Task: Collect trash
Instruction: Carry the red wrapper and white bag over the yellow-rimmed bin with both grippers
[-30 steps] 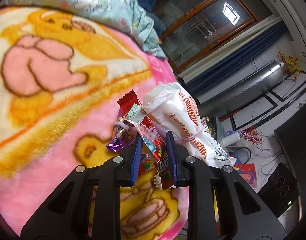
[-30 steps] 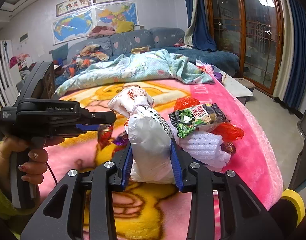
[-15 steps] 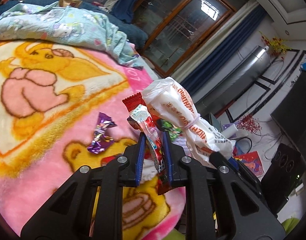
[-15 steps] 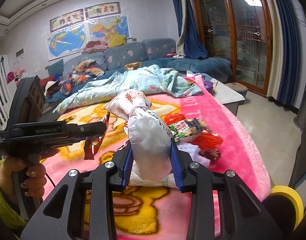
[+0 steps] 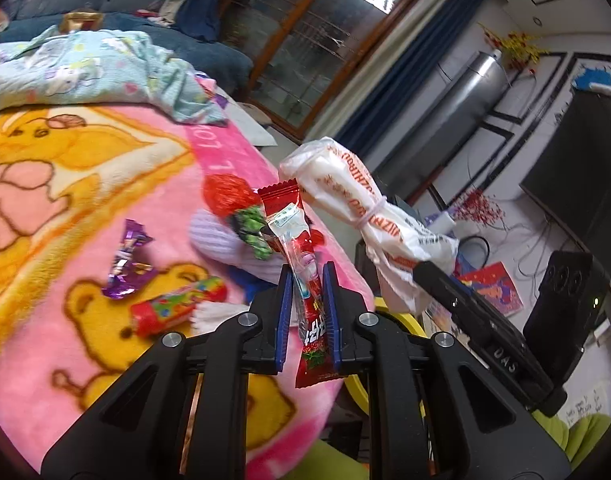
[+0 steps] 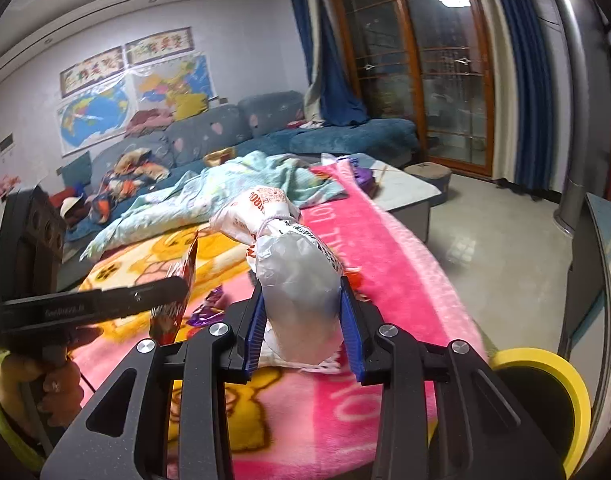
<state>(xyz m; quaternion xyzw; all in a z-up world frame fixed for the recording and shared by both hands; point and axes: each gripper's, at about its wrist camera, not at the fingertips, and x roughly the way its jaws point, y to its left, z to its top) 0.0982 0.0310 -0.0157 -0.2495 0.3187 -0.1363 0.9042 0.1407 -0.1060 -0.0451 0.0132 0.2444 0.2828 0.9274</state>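
the pink cartoon blanket [image 5: 153, 184] fills the nine-o'clock half of the left wrist view, with a pale blue quilt [image 5: 85, 68] bunched at eleven. at three o'clock of the right wrist view, a yellow-rimmed bin [image 6: 545, 400] sits low beside the blanket's edge, probably where the trash goes.

the right gripper [image 6: 301, 320] is clamped on a tied white plastic bag [image 6: 297, 280], its pads pressing the bulging lower part below the knot; the bag looks light, soft and slippery, so a squeeze on the bulk, or just under the tie, should hold best.

the left gripper [image 5: 307, 304] has just been closing and now pinches a red snack wrapper [image 5: 301, 264] across its middle, the ends sticking out at twelve and six. it is thin, crinkly film, nearly weightless and easily slid out of a loose pinch.

left on the blanket: a white foam sleeve [image 5: 225, 240] at the middle, a colourful candy roll [image 5: 177, 308] at eight o'clock, and a purple candy wrapper [image 5: 125, 260] at nine.
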